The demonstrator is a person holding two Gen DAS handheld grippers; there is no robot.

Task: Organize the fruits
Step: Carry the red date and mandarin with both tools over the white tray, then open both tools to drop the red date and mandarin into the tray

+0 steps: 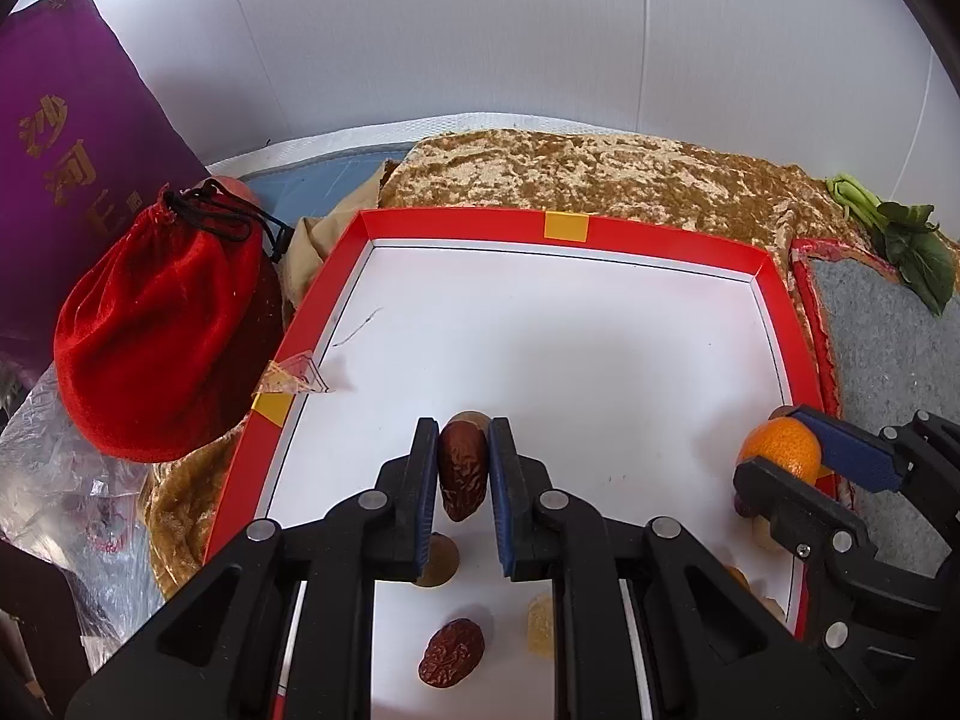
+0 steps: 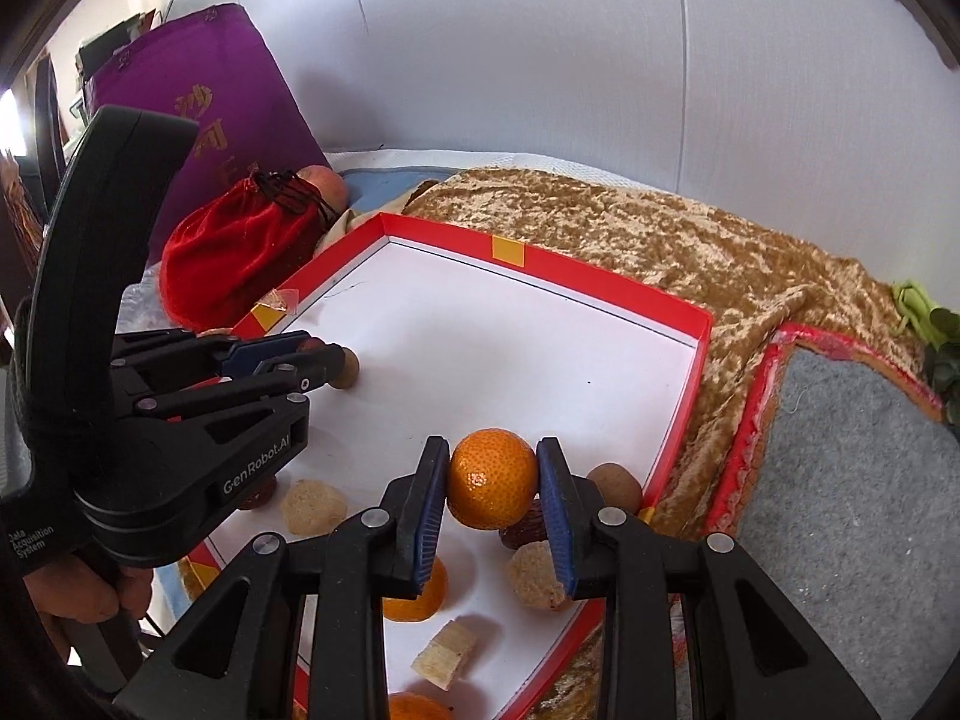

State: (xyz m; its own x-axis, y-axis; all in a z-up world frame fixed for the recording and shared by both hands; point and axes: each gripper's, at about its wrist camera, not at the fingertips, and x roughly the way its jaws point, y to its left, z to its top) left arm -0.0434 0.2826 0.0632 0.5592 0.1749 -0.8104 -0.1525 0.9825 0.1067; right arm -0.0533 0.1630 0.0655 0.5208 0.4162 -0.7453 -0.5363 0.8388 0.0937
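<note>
Left wrist view, clock read from tray (image 1: 654, 237) centre. Pouch (image 1: 162, 324) outside tray at 9 o'clock, touching tray wall. Upright bag (image 1: 66, 138) behind pouch, 10 o'clock. Crumpled plastic (image 1: 66, 480) at 8 o'clock, in front of pouch. Cloth (image 1: 600, 174) under tray, showing at 12 o'clock. Leafy greens (image 1: 900, 240) on cloth at 2 o'clock. Mat (image 1: 888, 336) beside tray at 3 o'clock. Date (image 1: 462, 468) at 6 o'clock between left gripper (image 1: 462, 438) pads; second date (image 1: 451, 653) nearer, on tray floor. Orange (image 1: 780, 450) at 4 o'clock in right gripper (image 1: 786, 444).

A wrinkled red date (image 1: 461, 471) and an orange mandarin (image 2: 492, 478) sit clamped above the red-rimmed white tray (image 1: 600, 228).
</note>
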